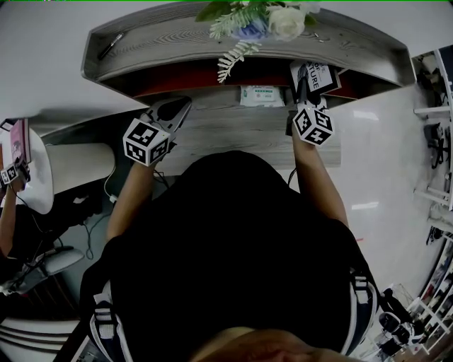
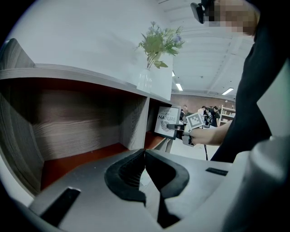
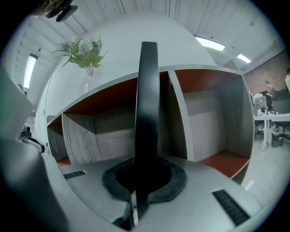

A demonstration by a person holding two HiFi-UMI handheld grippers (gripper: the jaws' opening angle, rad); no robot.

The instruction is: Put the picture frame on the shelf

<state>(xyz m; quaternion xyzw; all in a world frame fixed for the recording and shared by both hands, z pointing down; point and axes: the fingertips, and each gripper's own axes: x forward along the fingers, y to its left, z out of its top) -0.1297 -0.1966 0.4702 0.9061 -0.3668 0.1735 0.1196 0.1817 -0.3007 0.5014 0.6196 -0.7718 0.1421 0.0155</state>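
The picture frame [image 1: 316, 76], black-edged with a white print, is held upright at the right end of the grey wooden shelf [image 1: 177, 42]. My right gripper [image 1: 303, 85] is shut on it. In the right gripper view the frame [image 3: 147, 99] stands edge-on between the jaws, in front of the shelf's red-floored compartments [image 3: 213, 122]. My left gripper [image 1: 181, 106] hangs shut and empty before the shelf's left part. The left gripper view shows its pads [image 2: 136, 170] meeting with nothing between them. Farther right in that view are the frame [image 2: 166, 121] and the right gripper [image 2: 174, 127].
A glass vase of flowers [image 1: 265, 18] stands on the shelf top, also seen as the vase [image 2: 147, 80]. A pen [image 1: 112, 46] lies on the top at the left. A white packet [image 1: 262, 95] lies in the middle compartment. Another person's arm [image 1: 10, 212] is at far left.
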